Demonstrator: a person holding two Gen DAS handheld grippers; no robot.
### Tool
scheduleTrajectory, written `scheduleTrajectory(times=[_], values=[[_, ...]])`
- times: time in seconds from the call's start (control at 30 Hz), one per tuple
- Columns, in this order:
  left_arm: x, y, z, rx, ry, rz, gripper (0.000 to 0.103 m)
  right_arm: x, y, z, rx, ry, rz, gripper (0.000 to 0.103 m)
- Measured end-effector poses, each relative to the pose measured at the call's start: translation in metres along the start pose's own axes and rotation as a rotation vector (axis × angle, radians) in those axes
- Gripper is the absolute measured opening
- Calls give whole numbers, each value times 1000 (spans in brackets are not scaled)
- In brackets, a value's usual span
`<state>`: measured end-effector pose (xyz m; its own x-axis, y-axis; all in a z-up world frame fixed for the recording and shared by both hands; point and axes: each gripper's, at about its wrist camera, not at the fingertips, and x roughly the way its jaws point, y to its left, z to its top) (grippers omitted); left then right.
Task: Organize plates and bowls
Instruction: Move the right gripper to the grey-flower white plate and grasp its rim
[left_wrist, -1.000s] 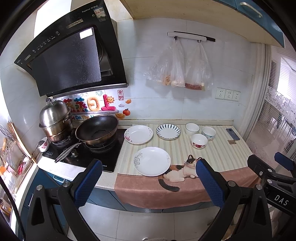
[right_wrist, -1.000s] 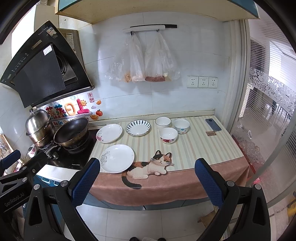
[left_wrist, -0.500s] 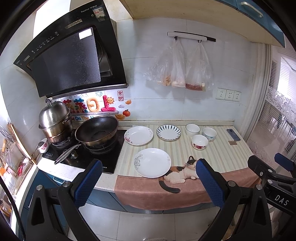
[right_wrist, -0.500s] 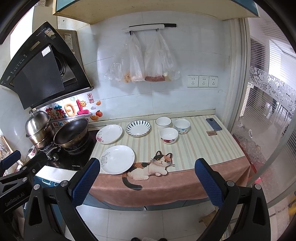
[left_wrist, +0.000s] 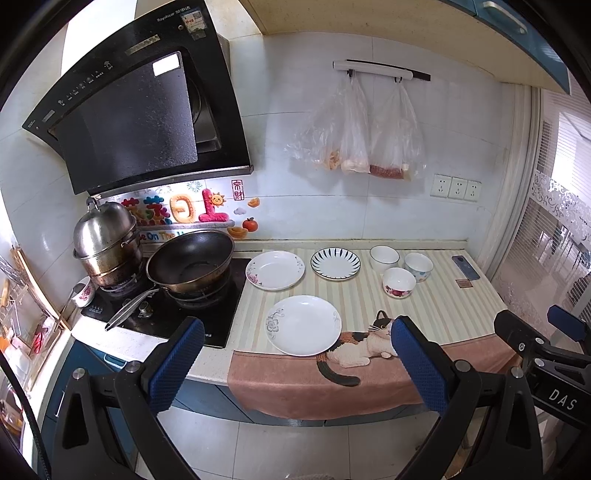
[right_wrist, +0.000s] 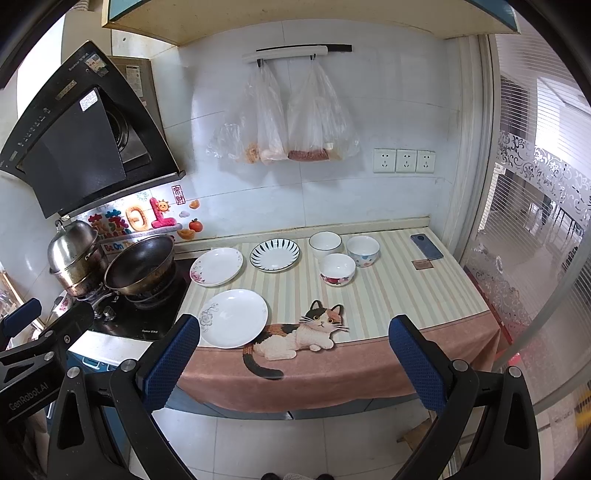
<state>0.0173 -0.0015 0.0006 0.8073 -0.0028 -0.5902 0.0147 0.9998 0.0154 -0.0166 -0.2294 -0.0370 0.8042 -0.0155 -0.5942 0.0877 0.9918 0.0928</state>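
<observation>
Nothing is picked up yet — this looks like the approach step, both tools held out over the floor in front of the counter. On the far left, the range hood (left_wrist: 140, 122) carries a brand along its top edge that seems to read "Royalstar", and the wall stickers (left_wrist: 177, 214) below show Chinese characters with "On The" legible underneath. The wok (left_wrist: 190, 264) and the steel steamer pot (left_wrist: 105, 243) sit on the hob.

Moving right, the left gripper (left_wrist: 297, 363) hangs released, jaws spread wide and empty, lined up roughly with the near white plate (left_wrist: 303, 325) at the counter's front edge, its rim touching the cat print (left_wrist: 360, 345) on the cloth. Behind it lie the floral plate (left_wrist: 275, 269) and, just beside that, the blue-striped plate (left_wrist: 335, 263). Next come three bowls (left_wrist: 398, 282) clustered close together, apart from the plates.

The right gripper (right_wrist: 295, 363) is likewise released and holds nothing; in the left view its body reads "DAS", while the left tool's body, seen from the right, reads "GenRobot.AI". Far right — a phone (right_wrist: 426, 246) lies flat.

The next move, I judge, calls for descending to a plate rim and closing on its thin edge.
</observation>
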Motion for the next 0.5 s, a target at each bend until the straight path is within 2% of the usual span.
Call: scheduleTrajectory(times=[0.23, 0.33, 0.43, 0.5], values=[[27, 10, 2, 14, 0, -13, 103, 10, 1, 0, 33, 12, -1, 103], [50, 26, 2, 4, -2, -10, 103, 19, 4, -3, 49, -3, 2, 103], [81, 44, 2, -8, 17, -5, 103, 35, 11, -9, 29, -45, 55, 103], [108, 55, 0, -18, 47, -3, 103, 51, 16, -12, 27, -13, 41, 103]])
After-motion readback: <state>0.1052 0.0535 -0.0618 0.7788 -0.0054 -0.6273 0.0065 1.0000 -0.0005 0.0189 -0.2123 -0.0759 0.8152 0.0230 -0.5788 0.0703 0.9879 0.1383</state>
